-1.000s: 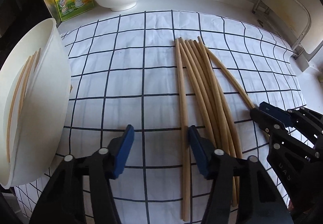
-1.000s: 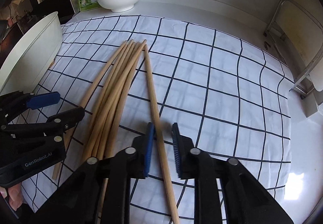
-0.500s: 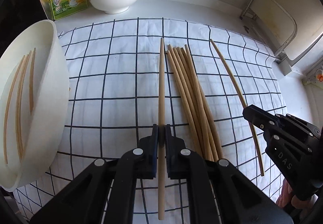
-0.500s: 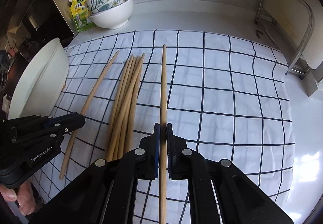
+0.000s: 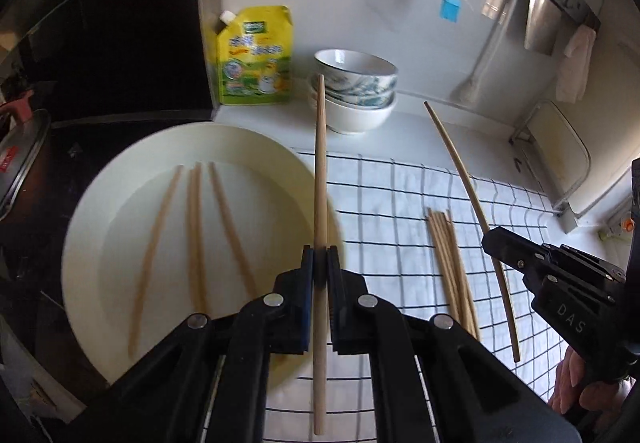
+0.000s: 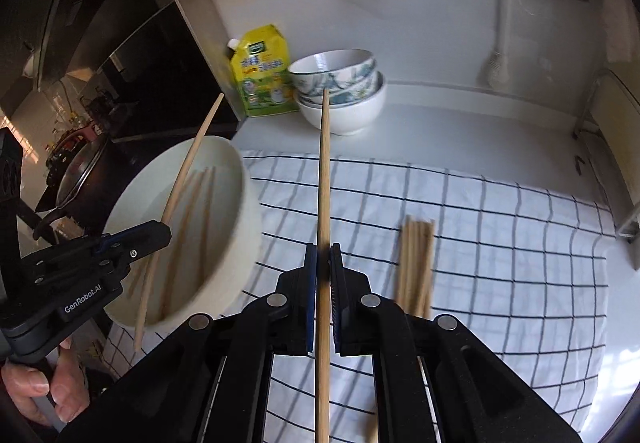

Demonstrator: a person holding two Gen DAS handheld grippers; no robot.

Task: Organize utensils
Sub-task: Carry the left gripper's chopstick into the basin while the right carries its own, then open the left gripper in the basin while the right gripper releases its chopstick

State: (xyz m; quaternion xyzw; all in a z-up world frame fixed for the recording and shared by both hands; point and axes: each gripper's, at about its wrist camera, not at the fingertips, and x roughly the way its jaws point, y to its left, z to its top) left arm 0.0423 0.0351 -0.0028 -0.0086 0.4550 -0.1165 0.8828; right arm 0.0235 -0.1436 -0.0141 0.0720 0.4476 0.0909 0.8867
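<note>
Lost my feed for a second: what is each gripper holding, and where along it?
The left gripper and the right gripper each clamp one chopstick, left's and right's, below mid-length, long end pointing forward.

Checked cloth (image 6: 500, 243) is mostly bare right of the chopstick bundle (image 6: 416, 263); the basin (image 6: 224, 203) and stacked bowls (image 6: 340, 91) crowd the left and back.

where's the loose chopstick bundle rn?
The chopstick bundle lies on the checked cloth, right of the right gripper in the right wrist view. In the left wrist view it sits between the two held chopsticks, clear of the white basin.
</note>
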